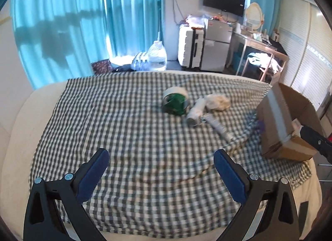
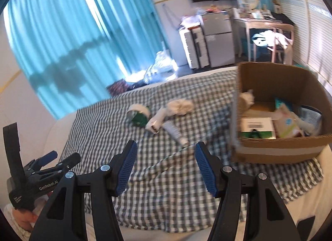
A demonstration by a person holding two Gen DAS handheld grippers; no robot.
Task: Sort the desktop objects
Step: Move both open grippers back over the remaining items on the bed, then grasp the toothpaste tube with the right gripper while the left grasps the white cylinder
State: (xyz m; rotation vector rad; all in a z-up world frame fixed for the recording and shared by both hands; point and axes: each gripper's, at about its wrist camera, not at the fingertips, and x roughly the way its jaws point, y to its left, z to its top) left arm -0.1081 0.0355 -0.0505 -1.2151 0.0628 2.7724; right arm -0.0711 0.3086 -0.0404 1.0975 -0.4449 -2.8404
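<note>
Evidently this is a gap between picks: both grippers hover empty above the checked cloth [image 1: 132, 128]. The left gripper [image 1: 161, 158] has its jaws spread wide, the right gripper [image 2: 166, 153] about half apart, nothing between either. At centre frame lie a green tape dispenser [image 1: 175, 101], a white roll [image 1: 196, 112], a crumpled cloth [image 1: 217, 101] and a tube [image 1: 219, 126]; the cardboard box [image 2: 276, 151] at right already holds items. Next move, likely: reach forward to one, close, carry it rightward into the box
</note>
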